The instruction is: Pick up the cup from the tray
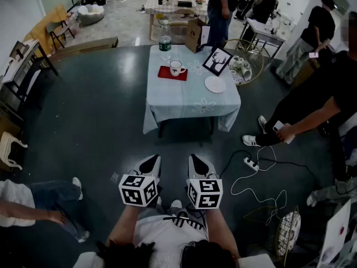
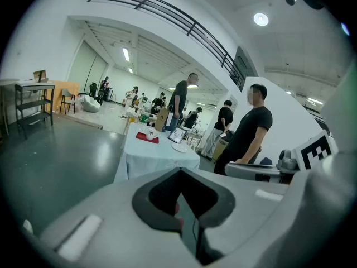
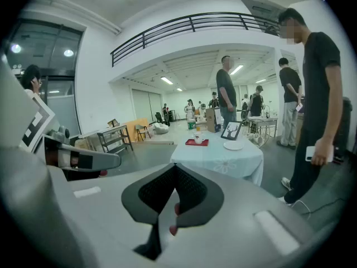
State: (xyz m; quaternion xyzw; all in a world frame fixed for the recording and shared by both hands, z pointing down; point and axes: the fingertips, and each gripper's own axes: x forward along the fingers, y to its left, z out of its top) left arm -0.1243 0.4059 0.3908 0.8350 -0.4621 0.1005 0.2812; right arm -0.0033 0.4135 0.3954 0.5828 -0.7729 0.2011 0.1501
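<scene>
A white cup (image 1: 177, 68) with a dark print stands on a small red tray (image 1: 167, 73) at the far left of a table under a pale blue cloth (image 1: 189, 102). The table is well ahead of me across dark floor. My left gripper (image 1: 150, 163) and right gripper (image 1: 196, 162) are side by side low in the head view, both pointing toward the table, jaws together and holding nothing. In the left gripper view the jaws (image 2: 179, 177) meet, with the tray (image 2: 147, 138) far off. The right gripper view shows the jaws (image 3: 175, 173) shut and the cup (image 3: 198, 140) distant.
On the table also stand a plastic bottle (image 1: 165, 39), a framed deer picture (image 1: 217, 61) and a white plate (image 1: 215, 84). A power strip with white cable (image 1: 251, 163) lies on the floor to the right. A person in black (image 1: 312, 108) stands close by the table's right side.
</scene>
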